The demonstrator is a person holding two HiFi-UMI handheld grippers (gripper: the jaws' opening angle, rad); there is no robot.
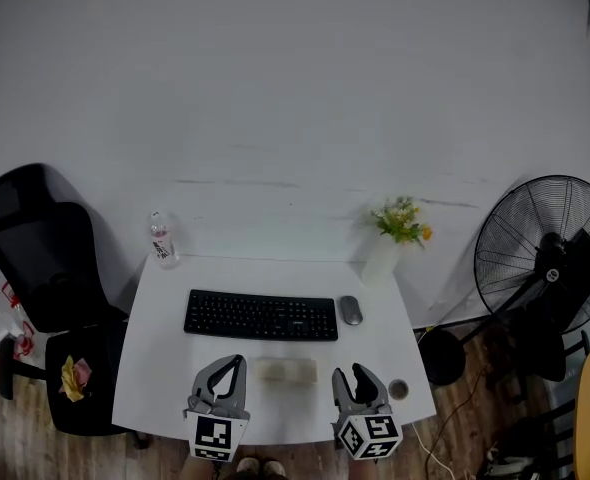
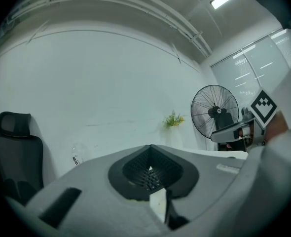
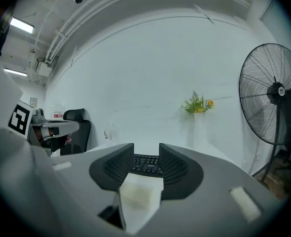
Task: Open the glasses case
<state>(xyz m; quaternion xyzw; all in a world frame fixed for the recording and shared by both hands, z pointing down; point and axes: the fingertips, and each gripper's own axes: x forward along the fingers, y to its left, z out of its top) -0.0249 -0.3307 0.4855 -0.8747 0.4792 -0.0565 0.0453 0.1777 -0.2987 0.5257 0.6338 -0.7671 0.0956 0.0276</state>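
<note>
The glasses case [image 1: 287, 371] is a pale cream oblong lying shut on the white desk [image 1: 165, 368], just in front of the keyboard [image 1: 261, 315]. My left gripper [image 1: 237, 362] hovers close to its left end with its jaws meeting at the tips, nothing between them. My right gripper [image 1: 351, 373] is near the case's right end, jaws apart. In the right gripper view the case [image 3: 138, 194] shows low in the gap of the open gripper [image 3: 146, 157], apart from the pads. The left gripper view shows the shut gripper [image 2: 150, 149] and the right gripper beyond.
A grey mouse [image 1: 350, 310] sits right of the keyboard. A water bottle [image 1: 163, 240] stands at the back left, a white vase of flowers [image 1: 383, 258] at the back right. A small round object [image 1: 398, 389] lies near the right gripper. Black chair [image 1: 45, 258] left, fan [image 1: 550, 258] right.
</note>
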